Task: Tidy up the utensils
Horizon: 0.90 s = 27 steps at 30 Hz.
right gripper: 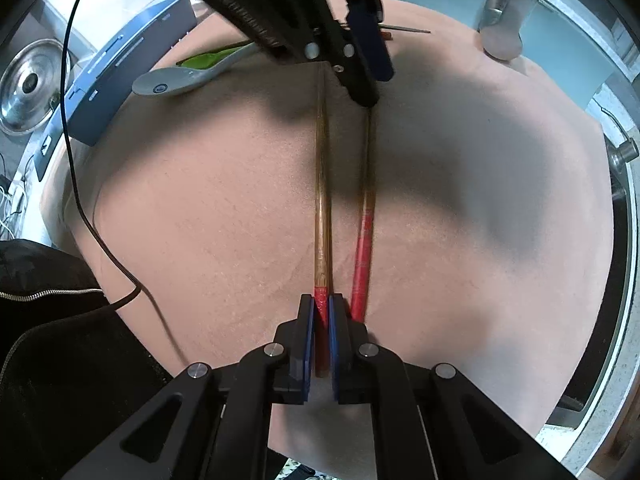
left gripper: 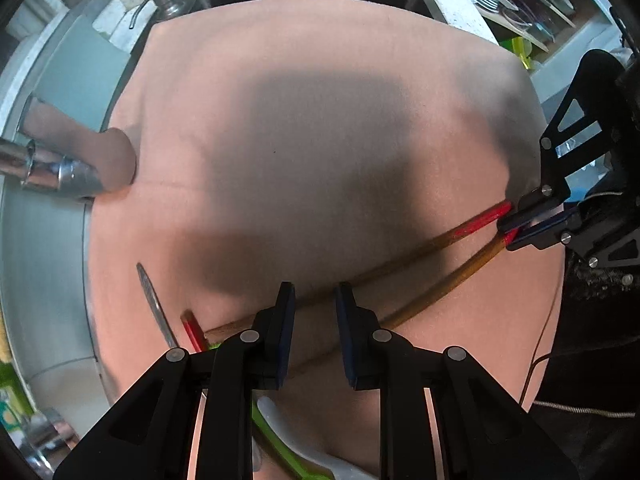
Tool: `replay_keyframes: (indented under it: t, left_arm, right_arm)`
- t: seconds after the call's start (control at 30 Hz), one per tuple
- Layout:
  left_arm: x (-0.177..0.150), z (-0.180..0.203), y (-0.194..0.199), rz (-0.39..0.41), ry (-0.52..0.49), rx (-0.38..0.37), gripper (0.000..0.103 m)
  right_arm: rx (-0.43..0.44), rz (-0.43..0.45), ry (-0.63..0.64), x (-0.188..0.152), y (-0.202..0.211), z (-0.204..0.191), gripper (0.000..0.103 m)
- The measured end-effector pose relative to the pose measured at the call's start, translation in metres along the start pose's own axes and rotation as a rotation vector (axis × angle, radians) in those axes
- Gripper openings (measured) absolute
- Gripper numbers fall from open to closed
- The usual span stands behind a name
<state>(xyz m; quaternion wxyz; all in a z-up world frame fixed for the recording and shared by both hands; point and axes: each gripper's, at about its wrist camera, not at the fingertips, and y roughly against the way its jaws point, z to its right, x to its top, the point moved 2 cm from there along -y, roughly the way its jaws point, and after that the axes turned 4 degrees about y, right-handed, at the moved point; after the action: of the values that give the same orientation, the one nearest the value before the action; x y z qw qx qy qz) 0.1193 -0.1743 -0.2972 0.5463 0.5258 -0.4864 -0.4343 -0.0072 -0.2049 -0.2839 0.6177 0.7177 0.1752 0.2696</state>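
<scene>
Bending straight lines hard toward the dark circular edges in both fisheye views. Throwing broad soft shadows across the pink mat (left gripper: 360, 128) from overhead light. Glinting off the steel faucet (left gripper: 60, 176). Blurring the left gripper (right gripper: 362, 40) in the right-wrist view.

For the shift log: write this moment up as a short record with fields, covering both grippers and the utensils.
surface: pink cloth
right gripper: shut on the red end of one chopstick
second chopstick: lies just beside the held one, outside the fingers
left gripper: open, above the thin ends of the chopsticks
other utensils: white spoon, green utensil, metal knife
nearby: faucet
</scene>
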Motion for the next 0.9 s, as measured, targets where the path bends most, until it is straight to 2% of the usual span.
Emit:
replay_keyframes:
  t: [0.1, 0.27, 0.63, 0.77, 0.9]
  left_arm:
    - [0.001, 0.002, -0.002, -0.019, -0.028, 0.002, 0.019]
    - [0.005, 0.002, -0.003, -0.017, -0.022, -0.012, 0.019]
    - [0.003, 0.013, -0.001, 0.018, 0.113, -0.169, 0.020]
    - [-0.003, 0.032, -0.013, -0.007, 0.084, -0.141, 0.020]
    - [0.002, 0.019, -0.005, 0.023, 0.151, -0.145, 0.020]
  right_arm:
    - [-0.003, -0.001, -0.003, 0.000, -0.001, 0.002, 0.006]
    - [-0.010, -0.007, -0.011, 0.004, -0.008, -0.001, 0.006]
    - [-0.061, -0.013, 0.002, 0.004, -0.009, 0.008, 0.007]
    - [-0.095, -0.020, 0.014, 0.003, -0.007, 0.018, 0.006]
    - [-0.078, -0.007, 0.018, 0.000, 0.000, 0.026, 0.006]
